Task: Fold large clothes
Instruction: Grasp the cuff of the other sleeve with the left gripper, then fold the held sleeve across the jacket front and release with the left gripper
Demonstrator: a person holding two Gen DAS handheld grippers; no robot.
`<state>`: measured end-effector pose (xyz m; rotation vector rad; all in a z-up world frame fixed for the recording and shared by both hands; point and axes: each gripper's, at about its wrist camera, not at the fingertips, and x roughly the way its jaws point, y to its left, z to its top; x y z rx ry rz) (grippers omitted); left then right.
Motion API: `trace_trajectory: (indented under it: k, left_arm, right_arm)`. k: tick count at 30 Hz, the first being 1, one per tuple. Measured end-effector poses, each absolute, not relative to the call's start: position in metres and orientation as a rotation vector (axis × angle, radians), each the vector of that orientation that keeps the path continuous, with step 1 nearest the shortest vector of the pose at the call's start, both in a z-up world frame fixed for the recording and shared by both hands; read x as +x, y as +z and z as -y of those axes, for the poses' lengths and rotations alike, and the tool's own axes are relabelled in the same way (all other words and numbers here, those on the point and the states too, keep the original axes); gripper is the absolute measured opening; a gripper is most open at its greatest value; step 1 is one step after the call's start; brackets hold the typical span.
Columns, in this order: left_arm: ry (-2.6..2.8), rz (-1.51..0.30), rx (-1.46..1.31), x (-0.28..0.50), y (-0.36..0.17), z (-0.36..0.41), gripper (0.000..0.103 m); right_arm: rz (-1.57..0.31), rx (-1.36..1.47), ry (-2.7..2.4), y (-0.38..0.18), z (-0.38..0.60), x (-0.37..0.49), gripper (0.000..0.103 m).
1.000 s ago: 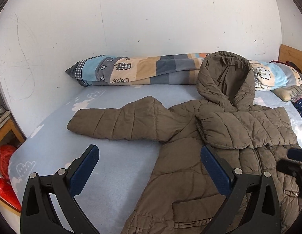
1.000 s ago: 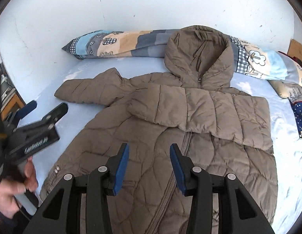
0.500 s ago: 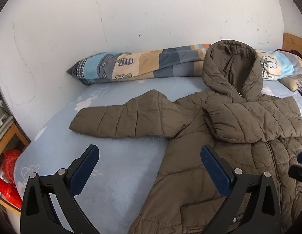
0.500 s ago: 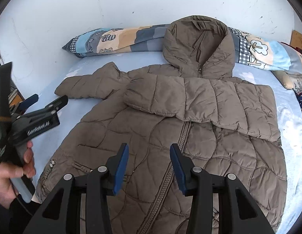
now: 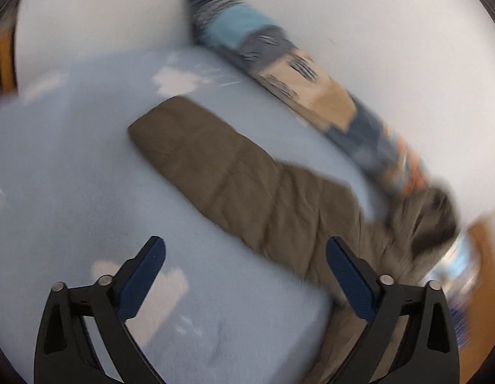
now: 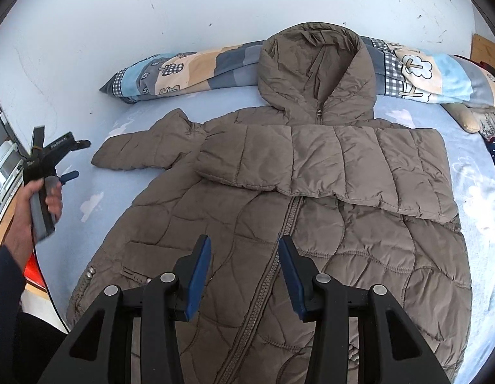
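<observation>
**Describer:** Right wrist view: a brown quilted hooded jacket (image 6: 311,192) lies front-up on a light blue bed sheet (image 6: 471,172), hood against a patchwork pillow (image 6: 189,70). One sleeve (image 6: 327,163) is folded across the chest; the other sleeve (image 5: 234,172) lies out flat to the side.

**Listener:** Where are the grippers?

**Describer:** The right gripper (image 6: 244,265) hovers over the zip (image 6: 273,275) near the hem, jaws partly apart, nothing between them. The left gripper (image 5: 244,256), held in a hand (image 6: 36,201), points at the outstretched sleeve; its jaws have just been closing slightly but stand wide, with nothing held.

**Listener:** How should that sleeve be handled?

**Describer:** Probably by pinching near the cuff, through the padding, then carrying it across the chest to match the first. The puffy fabric looks slippery and springy, so a shallow grip could slide off.
</observation>
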<state>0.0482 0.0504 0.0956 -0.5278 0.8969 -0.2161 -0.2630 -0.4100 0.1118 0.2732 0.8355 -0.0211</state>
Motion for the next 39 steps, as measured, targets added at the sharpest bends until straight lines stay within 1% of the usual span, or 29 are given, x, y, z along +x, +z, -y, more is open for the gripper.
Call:
trace_trajectory:
  k: [1,3,5,8,13,17,22,23,24,25,28,31,35,39]
  left_arm:
    - [-0.216,-0.911,-0.611,0.059,0.087,-0.068,0.086]
    - [-0.199,-0.920,-0.776,0.078,0.068,-0.104,0.071]
    - [-0.192,-0.913,-0.905,0.093,0.049,-0.130,0.068]
    - [-0.195,-0.888,-1.023,0.112,0.025,-0.151,0.067]
    - [-0.232,-0.840,-1.102,0.141,0.005,-0.155,0.067]
    - [-0.169,-0.826,-1.047,0.157,-0.006,-0.151,0.066]
    - [-0.151,-0.778,-0.990,0.170,-0.002,-0.143,0.066]
    - [-0.147,-0.767,-0.975,0.172,-0.001,-0.142,0.060]
    - [-0.143,-0.764,-0.954,0.174,-0.001,-0.141,0.032]
    - [-0.162,-0.780,-0.947,0.176,-0.004,-0.139,0.012]
    - [-0.149,-0.775,-0.948,0.173,-0.002,-0.139,0.012]
    - [-0.160,-0.751,-0.927,0.167,0.018,-0.136,0.012]
    - [-0.216,-0.688,-0.898,0.152,0.069,-0.126,0.012]
    - [-0.309,-0.597,-0.837,0.127,0.141,-0.101,0.012]
  right_arm:
    - [-0.835,0.276,-0.019,0.112,0.410,-0.264,0.047]
    - [-0.834,0.286,-0.008,0.112,0.412,-0.264,0.047]
    - [-0.837,0.288,-0.010,0.111,0.413,-0.264,0.047]
    - [-0.846,0.294,-0.009,0.108,0.415,-0.263,0.047]
    - [-0.867,0.315,-0.021,0.100,0.421,-0.259,0.047]
    - [-0.878,0.326,-0.040,0.095,0.426,-0.256,0.047]
    - [-0.880,0.339,-0.066,0.091,0.434,-0.252,0.047]
    - [-0.881,0.344,-0.074,0.090,0.436,-0.252,0.047]
    - [-0.882,0.351,-0.080,0.089,0.438,-0.252,0.047]
    - [-0.881,0.355,-0.088,0.089,0.441,-0.252,0.047]
    - [-0.867,0.360,-0.112,0.092,0.447,-0.256,0.047]
    - [-0.837,0.378,-0.141,0.099,0.456,-0.260,0.047]
    - [-0.787,0.403,-0.215,0.110,0.477,-0.269,0.047]
    - [-0.764,0.452,-0.310,0.115,0.504,-0.277,0.047]
